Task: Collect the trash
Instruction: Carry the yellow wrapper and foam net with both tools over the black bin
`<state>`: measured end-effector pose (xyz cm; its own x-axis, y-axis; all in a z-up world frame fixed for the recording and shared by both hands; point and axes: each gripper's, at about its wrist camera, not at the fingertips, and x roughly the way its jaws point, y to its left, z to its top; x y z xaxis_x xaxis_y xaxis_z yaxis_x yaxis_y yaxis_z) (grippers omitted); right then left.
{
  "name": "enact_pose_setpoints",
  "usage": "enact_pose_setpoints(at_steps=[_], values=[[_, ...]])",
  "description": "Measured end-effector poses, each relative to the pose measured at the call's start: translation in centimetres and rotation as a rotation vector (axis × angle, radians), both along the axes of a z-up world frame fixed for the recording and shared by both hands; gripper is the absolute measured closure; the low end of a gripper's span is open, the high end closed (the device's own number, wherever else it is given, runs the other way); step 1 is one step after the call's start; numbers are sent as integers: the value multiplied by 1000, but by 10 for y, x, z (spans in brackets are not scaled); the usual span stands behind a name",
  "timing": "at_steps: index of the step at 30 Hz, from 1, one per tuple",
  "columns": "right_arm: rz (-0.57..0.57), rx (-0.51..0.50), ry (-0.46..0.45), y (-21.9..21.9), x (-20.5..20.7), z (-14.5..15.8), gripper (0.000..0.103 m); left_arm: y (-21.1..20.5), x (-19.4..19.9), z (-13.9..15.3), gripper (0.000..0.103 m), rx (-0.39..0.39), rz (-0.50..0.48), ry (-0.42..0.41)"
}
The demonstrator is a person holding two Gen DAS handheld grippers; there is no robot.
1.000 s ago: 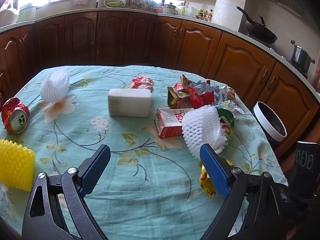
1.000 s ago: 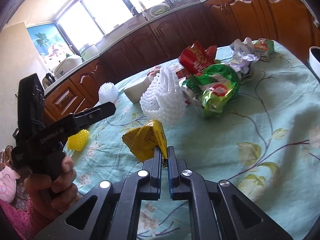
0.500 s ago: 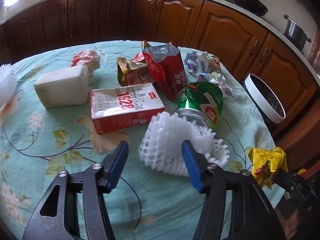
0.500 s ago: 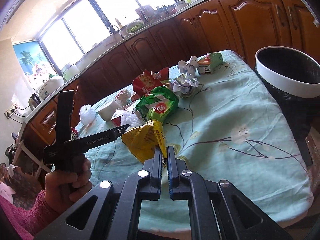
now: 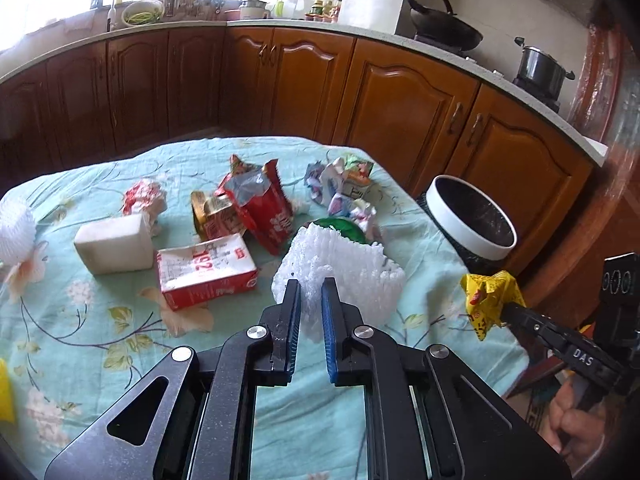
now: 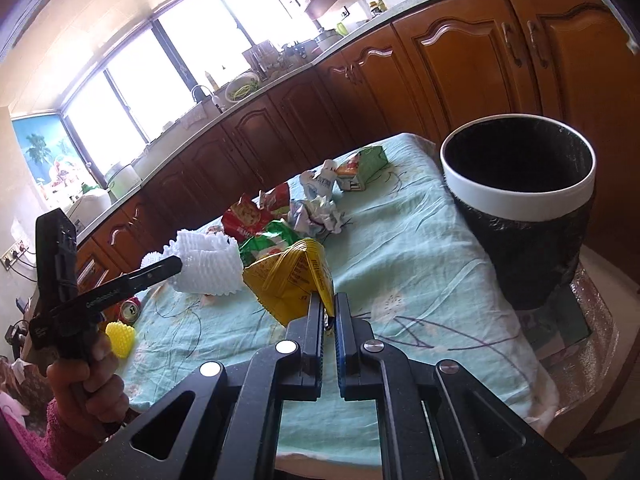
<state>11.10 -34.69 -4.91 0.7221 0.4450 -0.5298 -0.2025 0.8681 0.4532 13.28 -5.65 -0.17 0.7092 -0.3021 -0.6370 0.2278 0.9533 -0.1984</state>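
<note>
Both jaws clamped: left gripper (image 5: 307, 294) just closed on white foam net (image 5: 340, 268), right gripper (image 6: 329, 307) w/ crumpled yellow wrapper (image 6: 290, 280).

Blown-out window (image 6: 132, 92) daylight, fisheye-warped edges

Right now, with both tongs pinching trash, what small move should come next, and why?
Probably carry the right tongs, shut on the yellow wrapper, over the bin and open them. The bin stands open just off the table's edge, nearest that wrapper. The left tongs, which have just closed on the foam net, can follow.
</note>
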Motion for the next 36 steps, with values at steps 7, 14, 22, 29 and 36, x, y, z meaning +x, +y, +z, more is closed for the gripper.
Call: enact_pose_setpoints(at_steps=[7,14,22,29,36], values=[[-99,-7,-8,-40,6,4,98,-48,21,15,93,-5,-89,-28],[-191,-36,-25,-78,15,13,98,-95,40,13,93,-3,-171,-19],[-294,-104,-32,-118,44,28,98,-146,69,21,93,-9,-236,-30],[-346,-176,1,-133,78,30,98,-194,103,22,93,-7,-270,-23],[-342,-242,61,-141,108,25,96,-235,139,12,93,9,-314,30]])
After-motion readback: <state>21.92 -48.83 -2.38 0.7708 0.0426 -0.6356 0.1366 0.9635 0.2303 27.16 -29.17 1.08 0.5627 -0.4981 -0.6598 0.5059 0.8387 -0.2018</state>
